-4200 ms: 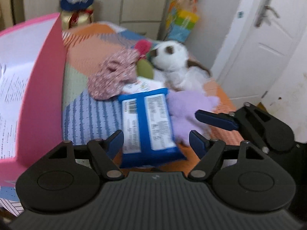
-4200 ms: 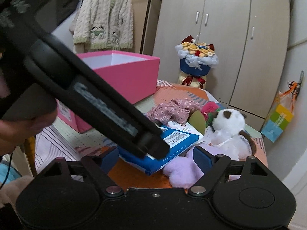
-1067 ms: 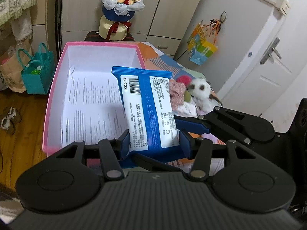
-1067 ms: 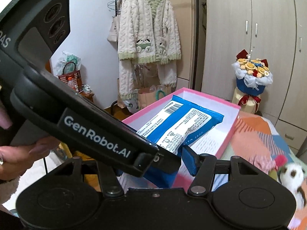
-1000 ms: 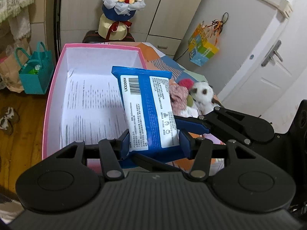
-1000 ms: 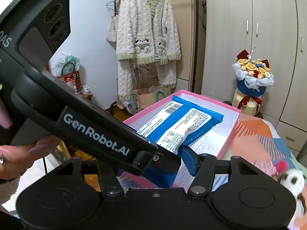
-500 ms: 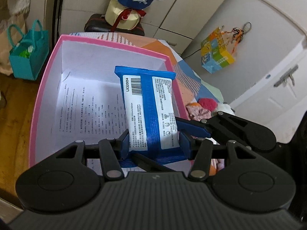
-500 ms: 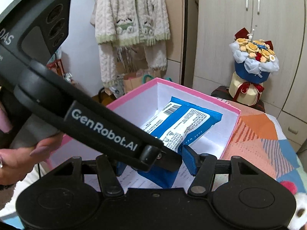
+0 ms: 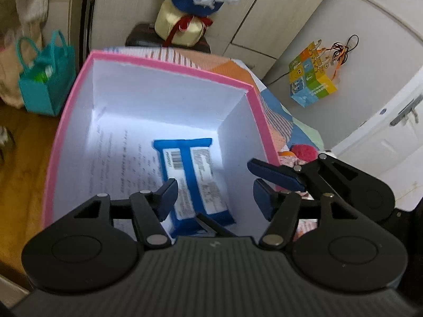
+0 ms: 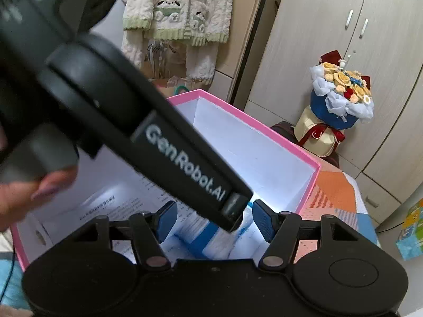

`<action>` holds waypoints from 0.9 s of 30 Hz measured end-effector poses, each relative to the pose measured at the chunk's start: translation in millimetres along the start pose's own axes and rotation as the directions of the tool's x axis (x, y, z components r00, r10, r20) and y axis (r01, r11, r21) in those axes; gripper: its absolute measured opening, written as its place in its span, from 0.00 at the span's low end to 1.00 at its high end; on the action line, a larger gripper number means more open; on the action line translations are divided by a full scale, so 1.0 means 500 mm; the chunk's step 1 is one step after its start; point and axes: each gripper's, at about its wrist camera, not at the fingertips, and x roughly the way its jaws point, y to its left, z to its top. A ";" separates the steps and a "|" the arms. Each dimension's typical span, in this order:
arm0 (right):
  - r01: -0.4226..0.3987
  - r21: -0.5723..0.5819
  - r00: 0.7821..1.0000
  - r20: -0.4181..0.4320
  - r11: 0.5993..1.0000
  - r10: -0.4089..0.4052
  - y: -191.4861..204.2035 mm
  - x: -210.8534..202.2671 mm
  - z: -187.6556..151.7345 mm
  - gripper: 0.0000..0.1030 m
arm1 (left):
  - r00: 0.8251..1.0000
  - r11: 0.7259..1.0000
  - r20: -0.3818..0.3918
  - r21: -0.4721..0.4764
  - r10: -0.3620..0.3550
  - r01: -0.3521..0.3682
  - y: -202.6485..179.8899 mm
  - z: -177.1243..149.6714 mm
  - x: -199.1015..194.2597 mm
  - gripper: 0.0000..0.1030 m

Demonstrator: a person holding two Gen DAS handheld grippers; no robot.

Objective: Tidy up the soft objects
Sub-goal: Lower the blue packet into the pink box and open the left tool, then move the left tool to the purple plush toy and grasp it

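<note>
A blue wipes pack (image 9: 193,179) with a white label lies on the printed paper floor of the pink box (image 9: 257,111). It shows blurred in the left wrist view. My left gripper (image 9: 215,199) hangs above the pack, jaws opening, pads apart from it. My right gripper (image 10: 212,222) comes in from the right, jaws also opening, clear of the pack (image 10: 208,240) below. One of its blue fingers (image 9: 275,176) shows over the box's right wall. The left gripper's black body (image 10: 158,137) crosses the right wrist view, with a person's hand (image 10: 23,195) on it.
The pink box sits on a patchwork bedspread (image 10: 333,192). Pink and floral soft things (image 9: 301,153) lie right of the box. A flower bouquet (image 10: 341,97) stands by the wardrobe, and a teal bag (image 9: 45,84) on the wooden floor. A cardigan (image 10: 179,8) hangs behind.
Both grippers' jaws have widened and the wipes pack has dropped from them onto the box floor. Both grippers have sunk closer to the box.
</note>
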 end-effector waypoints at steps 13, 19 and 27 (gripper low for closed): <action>-0.023 0.080 0.999 0.037 0.997 0.020 0.006 -0.105 -0.027 0.66 | 0.996 0.993 0.082 0.116 0.020 -0.029 -0.049 -0.052 -0.120 0.64; -0.043 0.132 0.998 0.055 0.990 0.036 -0.006 -0.160 -0.046 0.66 | 0.992 0.975 0.125 0.218 0.005 -0.033 -0.105 -0.099 -0.187 0.67; -0.101 0.196 0.991 0.103 0.975 0.082 -0.034 -0.281 -0.118 0.69 | 0.984 0.940 0.177 0.341 -0.035 -0.028 -0.184 -0.164 -0.260 0.71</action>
